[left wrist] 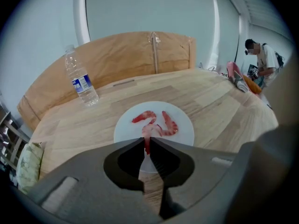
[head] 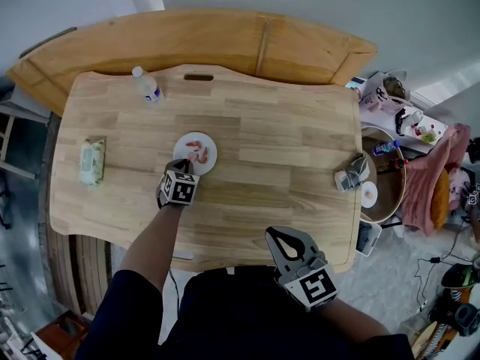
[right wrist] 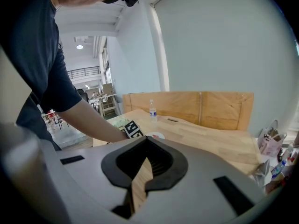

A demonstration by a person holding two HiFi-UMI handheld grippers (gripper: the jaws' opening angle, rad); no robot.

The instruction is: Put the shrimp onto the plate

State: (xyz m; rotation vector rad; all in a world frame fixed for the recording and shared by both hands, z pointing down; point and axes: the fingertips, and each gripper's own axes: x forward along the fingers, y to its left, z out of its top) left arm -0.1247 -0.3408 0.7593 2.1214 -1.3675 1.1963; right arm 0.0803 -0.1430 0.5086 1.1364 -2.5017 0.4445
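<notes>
Red shrimp [left wrist: 146,133] in left gripper [left wrist: 148,140] over plate [left wrist: 185,129] — bottle [left wrist: 82,84] well apart.

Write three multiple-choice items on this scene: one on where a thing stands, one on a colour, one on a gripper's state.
1. Where does the water bottle stand?
A. On the table, beyond the plate
B. On the plate
C. At the table's near edge

2. What colour is the plate?
A. Black
B. White
C. Blue

3. In what state is the left gripper?
A. Wide open and empty
B. Shut on the water bottle
C. Shut on a shrimp

Answers:
1 A: the head view shows the water bottle upright near the table's far edge, past the plate.
2 B: the plate is plain white in the head view and the left gripper view.
3 C: the left gripper view shows its jaws closed on a pink shrimp over the plate.
</notes>
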